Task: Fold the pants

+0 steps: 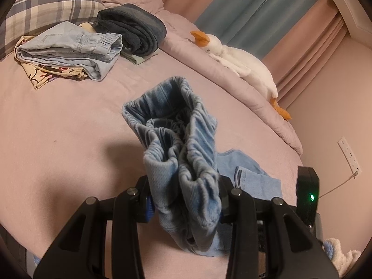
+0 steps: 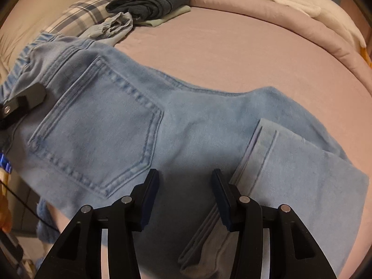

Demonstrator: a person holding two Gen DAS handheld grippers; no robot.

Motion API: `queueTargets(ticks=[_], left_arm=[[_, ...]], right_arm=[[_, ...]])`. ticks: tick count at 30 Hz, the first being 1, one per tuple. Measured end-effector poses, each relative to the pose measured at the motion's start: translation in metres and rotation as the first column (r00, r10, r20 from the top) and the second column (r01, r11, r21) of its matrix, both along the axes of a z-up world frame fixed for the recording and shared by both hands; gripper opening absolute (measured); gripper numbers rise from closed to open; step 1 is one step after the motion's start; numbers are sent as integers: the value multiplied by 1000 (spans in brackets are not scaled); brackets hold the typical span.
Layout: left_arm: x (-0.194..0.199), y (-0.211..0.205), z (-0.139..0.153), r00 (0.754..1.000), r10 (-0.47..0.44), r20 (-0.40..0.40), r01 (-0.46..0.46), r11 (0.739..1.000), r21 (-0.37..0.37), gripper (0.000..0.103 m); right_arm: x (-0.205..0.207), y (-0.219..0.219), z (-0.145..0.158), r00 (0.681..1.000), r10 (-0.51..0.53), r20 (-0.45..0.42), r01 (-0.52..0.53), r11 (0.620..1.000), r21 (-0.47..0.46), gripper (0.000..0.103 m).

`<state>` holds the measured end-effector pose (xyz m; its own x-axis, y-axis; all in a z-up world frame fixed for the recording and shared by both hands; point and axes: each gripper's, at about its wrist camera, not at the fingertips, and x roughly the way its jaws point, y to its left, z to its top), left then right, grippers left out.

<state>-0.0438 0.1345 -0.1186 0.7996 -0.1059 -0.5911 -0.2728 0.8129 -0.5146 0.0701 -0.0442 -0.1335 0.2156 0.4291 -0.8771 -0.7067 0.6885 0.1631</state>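
Bunched elastic waistband of one pair of light-blue pants (image 1: 183, 153), pinched between jaws of left gripper (image 1: 184, 193) and lifted above pink bed (image 1: 69, 127). Right gripper (image 2: 186, 195), jaws spread and empty, poised over seat of pants, beside one back pocket (image 2: 100, 125) and folded-back leg hems (image 2: 262, 153). Behind: two stacks of folded clothes (image 1: 69, 48), one plaid pillow (image 1: 53, 2), one plush goose (image 1: 239, 62).

A home bedroom: a pink-sheeted bed (image 1: 69, 121), plaid pillow (image 1: 51, 2), curtains (image 1: 255, 7) (and a plush goose (image 1: 234, 58)).
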Motion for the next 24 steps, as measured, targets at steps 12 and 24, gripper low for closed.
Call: queueTargets(ticks=[12, 24], left_arm=[[1, 1, -1, 1000, 6, -13, -7, 1000, -5, 38], [1, 2, -3, 1000, 13, -29, -14, 1000, -4, 38]], right_arm=[[-13, 3, 2, 999, 34, -15, -34, 999, -21, 49], [-24, -2, 5, 996, 82, -29, -83, 996, -43, 49]])
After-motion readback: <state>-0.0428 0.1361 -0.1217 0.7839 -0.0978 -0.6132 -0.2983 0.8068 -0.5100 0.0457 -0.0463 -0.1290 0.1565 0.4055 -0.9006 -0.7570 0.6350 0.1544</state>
